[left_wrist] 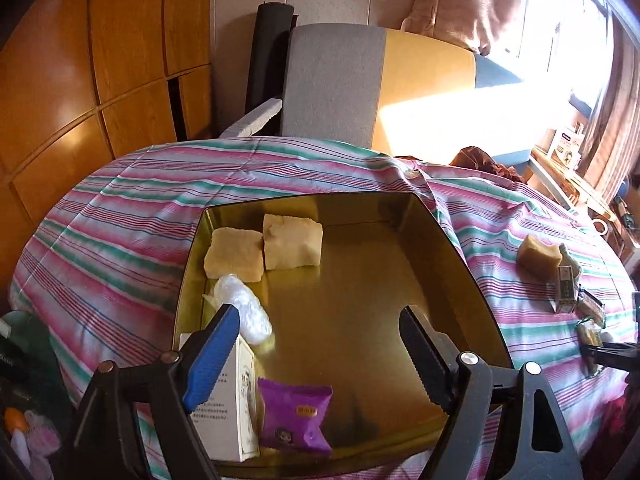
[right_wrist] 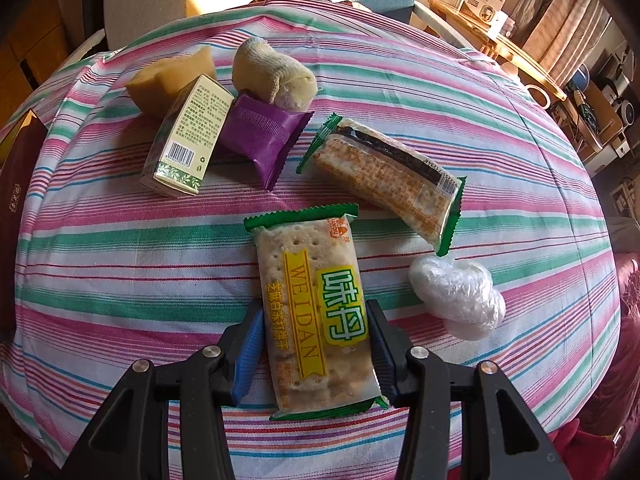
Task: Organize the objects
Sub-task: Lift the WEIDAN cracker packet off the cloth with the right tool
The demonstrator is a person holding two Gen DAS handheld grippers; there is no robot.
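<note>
Seeing strong daylight from window (left_wrist: 560,40) at upper right, blown out white there. Sun patch glares beyond worktop's far edge. Gold tray (left_wrist: 460,248) throws warm reflections. Striped cloth (right_wrist: 120,280) evenly lit, shadows soft. Heavy fisheye bending at edges, corners dark. Focus sharp.

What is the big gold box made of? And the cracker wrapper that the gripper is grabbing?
The gold box looks like shiny metal, probably tin: its floor mirrors the things inside. The cracker wrapper looks like thin glossy plastic film: partly see-through, with crimped zigzag ends. The right gripper pinches it.
</note>
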